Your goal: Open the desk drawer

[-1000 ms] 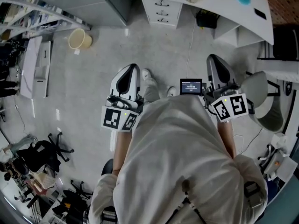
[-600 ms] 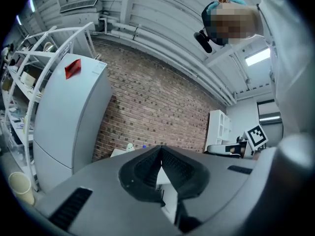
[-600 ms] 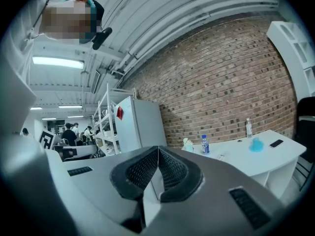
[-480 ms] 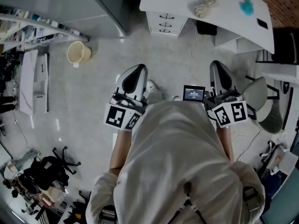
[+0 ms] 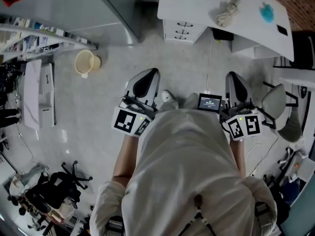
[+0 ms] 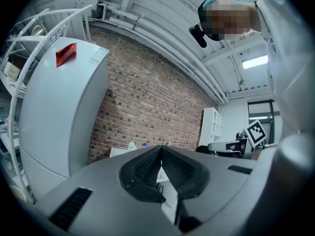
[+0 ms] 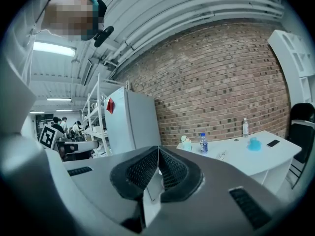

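Note:
The white desk [image 5: 246, 6] stands at the top right of the head view, with a white drawer unit [image 5: 184, 31] of three stacked drawers under its left end. Every drawer front sits flush. My left gripper [image 5: 151, 73] is shut and holds nothing, well short of the unit over the floor. My right gripper [image 5: 233, 75] is also shut and empty, short of the desk's front edge. In the left gripper view the jaws [image 6: 161, 149] meet, with a brick wall ahead. In the right gripper view the closed jaws [image 7: 158, 150] face the desk top [image 7: 246, 159].
A yellow bucket [image 5: 86, 62] stands on the floor to the left. A tall grey-white cabinet [image 5: 115, 9] is left of the desk. A rope bundle [image 5: 227, 13], a blue object [image 5: 267, 14] and a bottle [image 7: 203, 142] lie on the desk. A chair [image 5: 281, 113] is at the right.
The person has walked toward the desk: the desk and drawer unit sit lower and closer in the head view. Both grippers stayed shut and came forward with the body.

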Demonstrator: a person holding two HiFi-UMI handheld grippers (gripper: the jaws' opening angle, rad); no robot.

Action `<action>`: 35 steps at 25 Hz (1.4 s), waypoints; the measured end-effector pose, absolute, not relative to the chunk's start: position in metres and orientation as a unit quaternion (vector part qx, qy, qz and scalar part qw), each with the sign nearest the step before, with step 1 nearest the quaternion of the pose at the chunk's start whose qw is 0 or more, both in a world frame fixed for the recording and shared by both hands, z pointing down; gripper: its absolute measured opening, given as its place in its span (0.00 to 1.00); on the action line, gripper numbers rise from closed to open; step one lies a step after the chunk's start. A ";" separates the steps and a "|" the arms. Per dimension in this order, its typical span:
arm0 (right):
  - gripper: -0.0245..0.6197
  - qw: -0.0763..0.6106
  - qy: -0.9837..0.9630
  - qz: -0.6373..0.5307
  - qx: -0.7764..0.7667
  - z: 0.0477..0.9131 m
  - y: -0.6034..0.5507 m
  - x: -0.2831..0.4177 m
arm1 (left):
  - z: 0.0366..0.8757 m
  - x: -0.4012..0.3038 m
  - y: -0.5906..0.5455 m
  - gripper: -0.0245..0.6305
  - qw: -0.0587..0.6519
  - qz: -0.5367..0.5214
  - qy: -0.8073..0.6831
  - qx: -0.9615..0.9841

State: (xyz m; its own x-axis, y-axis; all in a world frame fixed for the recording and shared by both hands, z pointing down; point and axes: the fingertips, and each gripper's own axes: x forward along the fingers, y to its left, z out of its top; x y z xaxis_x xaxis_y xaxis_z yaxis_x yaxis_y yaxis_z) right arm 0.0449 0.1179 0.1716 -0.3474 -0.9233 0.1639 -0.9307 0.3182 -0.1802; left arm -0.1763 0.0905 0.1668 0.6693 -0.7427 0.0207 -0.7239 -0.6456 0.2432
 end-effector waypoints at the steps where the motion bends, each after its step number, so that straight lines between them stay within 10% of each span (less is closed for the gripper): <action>1: 0.08 0.016 -0.811 0.123 0.572 0.172 0.115 0.042 | 0.167 -0.178 0.087 0.05 0.119 -0.041 -0.403 0.906; 35: 0.08 0.085 -0.819 0.172 0.541 0.372 -0.115 0.108 | 0.375 -0.050 -0.131 0.05 0.179 0.078 -0.324 0.926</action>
